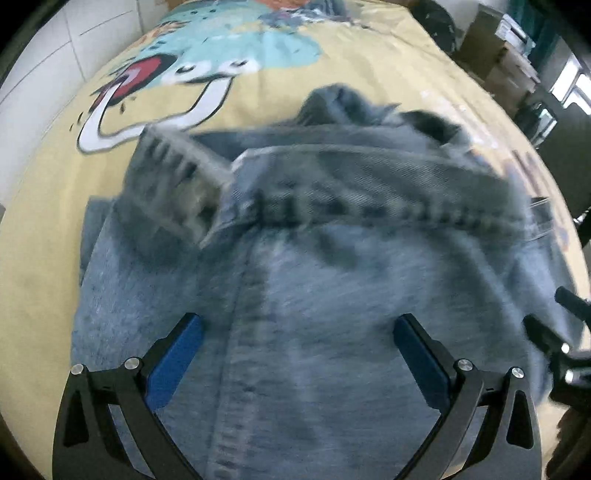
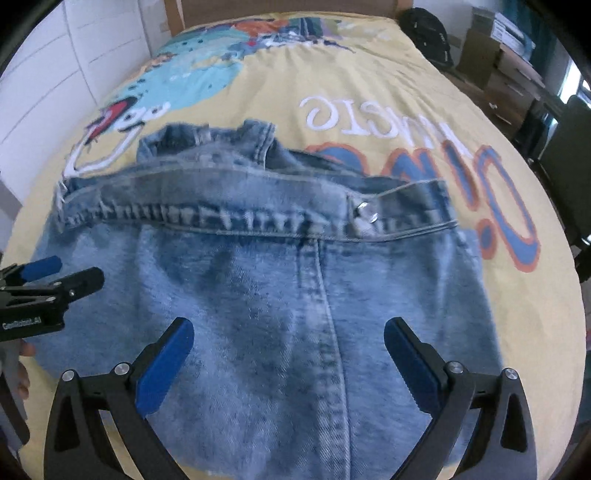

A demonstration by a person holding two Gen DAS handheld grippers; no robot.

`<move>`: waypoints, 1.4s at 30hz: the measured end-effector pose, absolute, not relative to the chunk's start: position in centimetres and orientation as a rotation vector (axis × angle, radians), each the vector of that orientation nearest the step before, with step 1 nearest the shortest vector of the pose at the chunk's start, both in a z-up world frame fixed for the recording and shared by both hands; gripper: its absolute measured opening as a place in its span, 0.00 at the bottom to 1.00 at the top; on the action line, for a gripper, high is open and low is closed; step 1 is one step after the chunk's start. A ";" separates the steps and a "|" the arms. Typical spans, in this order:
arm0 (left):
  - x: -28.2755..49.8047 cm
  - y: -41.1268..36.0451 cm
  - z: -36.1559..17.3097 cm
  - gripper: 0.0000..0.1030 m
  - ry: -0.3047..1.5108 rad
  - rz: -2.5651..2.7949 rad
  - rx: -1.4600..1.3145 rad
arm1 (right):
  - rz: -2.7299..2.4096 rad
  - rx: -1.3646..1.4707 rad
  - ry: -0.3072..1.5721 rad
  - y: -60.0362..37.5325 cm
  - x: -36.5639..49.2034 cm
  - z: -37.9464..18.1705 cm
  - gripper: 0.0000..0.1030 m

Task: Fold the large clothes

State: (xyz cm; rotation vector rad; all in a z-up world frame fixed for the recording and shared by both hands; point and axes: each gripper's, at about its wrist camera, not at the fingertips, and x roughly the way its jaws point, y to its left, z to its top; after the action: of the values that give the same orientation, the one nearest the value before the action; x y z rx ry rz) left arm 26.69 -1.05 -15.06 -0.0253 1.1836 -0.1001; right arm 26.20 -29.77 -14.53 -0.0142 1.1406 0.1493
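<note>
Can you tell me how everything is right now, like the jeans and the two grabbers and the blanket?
jeans: lying on the bed, bunched at the waistband, not neatly folded.
waistband button: undone.
left gripper: open, over the denim, holding nothing.
right gripper: open, over the denim, holding nothing.
yellow cartoon bedspread: spread flat under the jeans.
black backpack: beside the bed's far corner.

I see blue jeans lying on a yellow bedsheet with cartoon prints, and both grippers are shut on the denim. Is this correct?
Not quite. The jeans do lie on the yellow printed bedsheet, but neither gripper is shut. The right wrist view shows the right gripper with jaws wide apart above the denim; the left wrist view shows the same for the left gripper.
</note>
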 end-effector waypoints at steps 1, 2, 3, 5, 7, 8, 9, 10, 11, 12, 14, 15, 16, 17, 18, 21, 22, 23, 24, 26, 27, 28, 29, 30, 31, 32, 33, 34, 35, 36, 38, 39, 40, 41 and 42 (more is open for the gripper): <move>26.6 -0.3 -15.1 0.99 1.178 -0.093 -0.023 | 0.134 -0.009 1.156 -30.3 26.3 -15.2 0.99; 26.3 0.7 -15.2 0.99 1.166 -0.083 -0.030 | 0.110 -0.001 1.159 -31.0 26.4 -15.7 0.99; 26.1 1.7 -15.2 0.99 1.157 -0.073 -0.040 | 0.095 0.012 1.157 -31.8 26.3 -16.0 0.99; 25.5 3.7 -15.3 0.99 1.138 -0.076 -0.071 | 0.111 0.083 1.143 -33.7 25.9 -16.5 0.99; 25.0 4.5 -15.4 0.99 1.126 -0.090 -0.066 | 0.092 0.087 1.136 -35.1 25.3 -16.7 0.99; 24.7 4.7 -15.3 0.99 1.113 -0.098 -0.057 | 0.098 0.091 1.128 -35.6 25.0 -16.7 0.99; 24.4 4.8 -15.2 0.99 1.108 -0.103 -0.049 | 0.107 0.105 1.122 -36.1 24.7 -16.7 0.99; 24.3 4.8 -15.1 0.99 1.108 -0.103 -0.048 | 0.107 0.115 1.121 -36.5 24.4 -16.8 0.99; 24.1 4.8 -15.0 0.99 1.111 -0.104 -0.056 | 0.105 0.118 1.122 -36.7 24.1 -16.8 0.99; 23.9 4.9 -14.9 0.99 1.116 -0.105 -0.068 | 0.107 0.121 1.121 -36.9 23.8 -16.8 0.99; 23.9 5.0 -15.0 0.99 1.131 -0.110 -0.086 | 0.113 0.113 1.123 -36.9 23.5 -16.9 0.99; 23.8 5.0 -15.1 0.99 1.136 -0.116 -0.084 | 0.119 0.095 1.135 -36.6 23.2 -17.0 1.00; 23.7 4.9 -15.1 0.99 1.146 -0.128 -0.075 | 0.132 0.069 1.148 -36.2 23.0 -16.9 1.00; 23.6 4.9 -14.9 0.99 1.163 -0.141 -0.067 | 0.143 0.054 1.156 -36.0 22.7 -16.7 0.99; 23.5 5.0 -14.8 0.99 1.179 -0.155 -0.064 | 0.150 0.054 1.157 -35.9 22.3 -16.2 1.00; 22.5 5.7 -14.1 0.99 1.213 -0.151 -0.076 | 0.149 0.080 1.137 -36.5 20.0 -14.7 1.00; 21.9 6.1 -13.7 0.99 1.212 -0.128 -0.068 | 0.132 0.087 1.132 -36.7 19.2 -14.5 1.00; 21.4 6.4 -13.5 0.99 1.211 -0.106 -0.055 | 0.118 0.098 1.128 -37.1 18.4 -14.4 1.00; 20.9 6.8 -13.4 0.99 1.214 -0.082 -0.042 | 0.112 0.115 1.120 -37.4 17.3 -14.3 1.00; 20.1 8.0 -13.3 0.99 1.231 -0.052 -0.051 | 0.096 0.139 1.120 -38.1 15.3 -14.2 1.00; 19.7 9.0 -13.2 0.99 1.240 -0.050 -0.083 | 0.085 0.154 1.126 -38.6 14.5 -14.3 1.00; 19.5 9.7 -13.2 0.99 1.244 -0.043 -0.102 | 0.079 0.180 1.130 -39.1 13.7 -14.4 1.00; 19.3 10.6 -13.2 0.99 1.247 -0.019 -0.121 | 0.073 0.200 1.131 -39.7 12.9 -14.4 1.00; 19.2 11.6 -13.2 0.99 1.243 0.010 -0.139 | 0.068 0.202 1.132 -40.0 12.6 -14.3 1.00; 19.1 12.1 -13.2 0.99 1.239 0.021 -0.155 | 0.061 0.197 1.132 -40.3 12.0 -14.2 1.00; 19.1 12.9 -13.3 0.99 1.235 0.017 -0.192 | 0.053 0.191 1.133 -40.5 11.5 -14.0 1.00; 19.2 13.4 -13.4 0.99 1.236 0.012 -0.230 | 0.050 0.191 1.136 -40.8 11.2 -13.9 1.00; 19.4 13.9 -13.8 0.99 1.246 0.007 -0.273 | 0.052 0.200 1.140 -41.1 10.8 -13.9 1.00; 19.7 14.3 -14.2 0.99 1.258 0.003 -0.318 | 0.055 0.214 1.143 -41.3 10.4 -13.7 1.00; 20.0 14.4 -14.5 0.99 1.264 -0.001 -0.350 | 0.054 0.221 1.145 -41.6 10.0 -13.6 1.00; 20.8 14.3 -15.2 0.99 1.275 -0.010 -0.385 | 0.043 0.214 1.146 -41.7 9.6 -13.4 0.99; 21.2 14.1 -15.4 0.99 1.283 -0.003 -0.375 | 0.032 0.205 1.148 -41.9 9.4 -13.2 0.99; 21.6 13.8 -15.7 0.99 1.289 0.007 -0.354 | 0.023 0.198 1.148 -41.9 9.5 -13.1 1.00; 21.8 13.3 -15.7 0.99 1.290 0.013 -0.331 | 0.014 0.194 1.148 -42.1 9.5 -12.9 1.00; 21.9 13.0 -15.7 0.99 1.289 0.011 -0.324 | 0.009 0.197 1.146 -42.3 9.6 -12.7 1.00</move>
State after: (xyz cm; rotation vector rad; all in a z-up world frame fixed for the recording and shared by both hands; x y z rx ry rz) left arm 21.91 13.00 -15.74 -0.3238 1.2889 0.0111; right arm 9.60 -42.33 -12.72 0.1971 1.1456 0.0094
